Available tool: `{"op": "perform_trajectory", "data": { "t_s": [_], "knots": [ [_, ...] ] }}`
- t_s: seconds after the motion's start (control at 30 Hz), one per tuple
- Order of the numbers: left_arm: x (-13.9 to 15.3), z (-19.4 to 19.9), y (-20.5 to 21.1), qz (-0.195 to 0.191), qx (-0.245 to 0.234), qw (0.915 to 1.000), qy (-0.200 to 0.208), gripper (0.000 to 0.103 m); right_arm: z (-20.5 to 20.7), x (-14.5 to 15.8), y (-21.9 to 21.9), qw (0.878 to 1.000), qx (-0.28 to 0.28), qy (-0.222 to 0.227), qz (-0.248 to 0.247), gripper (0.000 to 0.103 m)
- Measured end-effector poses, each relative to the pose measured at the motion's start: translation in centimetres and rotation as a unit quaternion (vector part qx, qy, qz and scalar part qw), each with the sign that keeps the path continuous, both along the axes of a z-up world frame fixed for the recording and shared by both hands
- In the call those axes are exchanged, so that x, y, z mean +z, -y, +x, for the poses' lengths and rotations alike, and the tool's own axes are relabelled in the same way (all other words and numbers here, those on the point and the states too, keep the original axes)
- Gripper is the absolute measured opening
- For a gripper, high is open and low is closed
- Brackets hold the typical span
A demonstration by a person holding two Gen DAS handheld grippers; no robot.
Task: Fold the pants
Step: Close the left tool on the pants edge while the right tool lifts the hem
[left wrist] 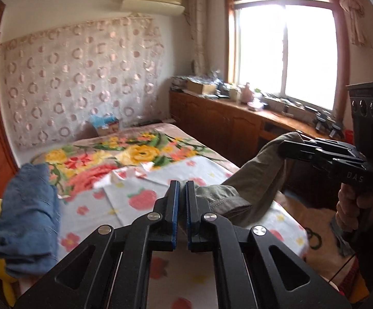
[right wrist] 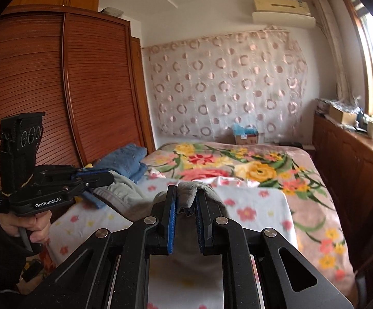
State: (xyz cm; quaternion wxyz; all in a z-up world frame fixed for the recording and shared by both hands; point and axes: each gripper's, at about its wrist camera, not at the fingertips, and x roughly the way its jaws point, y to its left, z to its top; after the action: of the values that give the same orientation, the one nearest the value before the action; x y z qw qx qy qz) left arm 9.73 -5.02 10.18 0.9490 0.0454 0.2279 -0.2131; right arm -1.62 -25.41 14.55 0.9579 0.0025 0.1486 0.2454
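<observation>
left wrist view: pants (left wrist: 250, 177) stretched crosswise above the bed's (left wrist: 160, 185) near edge, left gripper (left wrist: 182, 188) and right gripper (left wrist: 285, 148) each clamping an end.

Bright window (left wrist: 285, 54), louvred wooden wardrobe (right wrist: 57, 90), circle-patterned curtain (left wrist: 80, 77), low wooden cabinets (left wrist: 225, 126), floral bedspread (right wrist: 237, 164)

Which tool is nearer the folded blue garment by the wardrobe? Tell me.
Left. The left tool, shut on the olive pants, hangs right beside the blue garment; the right tool holds the pants' other end toward the window side.
</observation>
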Motion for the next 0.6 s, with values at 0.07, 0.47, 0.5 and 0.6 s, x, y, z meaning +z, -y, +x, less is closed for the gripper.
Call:
{"op": "perform_trajectory", "data": {
  "t_s": [0.07,0.47,0.5,0.6],
  "knots": [
    [0.0,1.7,-1.3,0.001,0.026,0.9997,-0.001,0.006,2.4,-0.1,-0.4,1.0,0.007,-0.008,-0.008,0.013],
    [5.4,8.2,-4.7,0.038,0.105,0.993,0.039,0.006,14.3,6.4,-3.9,1.0,0.01,-0.002,-0.013,0.013],
    [5.7,7.8,-4.8,0.041,0.105,0.9926,0.045,0.006,14.2,6.5,-4.2,1.0,0.013,0.003,-0.009,0.013],
    [4.2,6.6,-5.3,0.049,0.101,0.9931,0.036,0.006,13.7,4.5,-4.5,1.0,0.025,-0.005,-0.002,0.013]
  ]
}}
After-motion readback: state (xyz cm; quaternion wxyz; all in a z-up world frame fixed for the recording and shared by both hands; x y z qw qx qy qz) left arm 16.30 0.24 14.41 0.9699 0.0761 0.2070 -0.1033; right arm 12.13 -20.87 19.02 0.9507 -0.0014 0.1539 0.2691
